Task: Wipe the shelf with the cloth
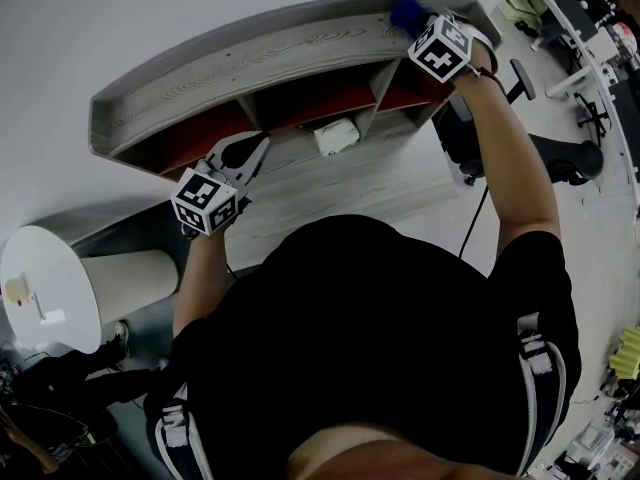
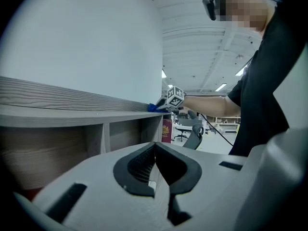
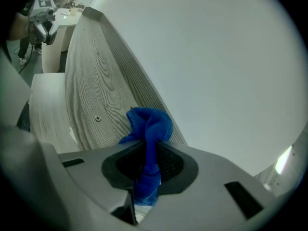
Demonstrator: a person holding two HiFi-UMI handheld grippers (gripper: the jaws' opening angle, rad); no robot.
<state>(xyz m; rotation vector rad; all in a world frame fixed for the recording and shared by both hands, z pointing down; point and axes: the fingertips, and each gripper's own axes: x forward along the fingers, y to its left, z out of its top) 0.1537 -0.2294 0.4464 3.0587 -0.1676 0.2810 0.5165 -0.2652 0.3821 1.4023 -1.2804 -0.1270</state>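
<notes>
The long grey wood-grain shelf (image 1: 250, 63) runs along a white wall. At its right end my right gripper (image 1: 418, 28) is shut on a blue cloth (image 1: 406, 12), which bunches out past the jaws onto the shelf top. In the right gripper view the cloth (image 3: 150, 126) is pinched between the jaws of the right gripper (image 3: 147, 153), over the shelf top (image 3: 96, 90). My left gripper (image 1: 252, 153) hangs shut and holding nothing in front of the shelf's left compartments. In the left gripper view its jaws (image 2: 155, 150) meet, and the cloth (image 2: 155, 108) shows far off.
A white box (image 1: 336, 136) lies in a lower compartment of the shelf. A round white table (image 1: 50, 288) stands to the left. An office chair (image 1: 520, 118) is at the right, behind my right arm. A red book (image 2: 167, 129) stands by the shelf's far end.
</notes>
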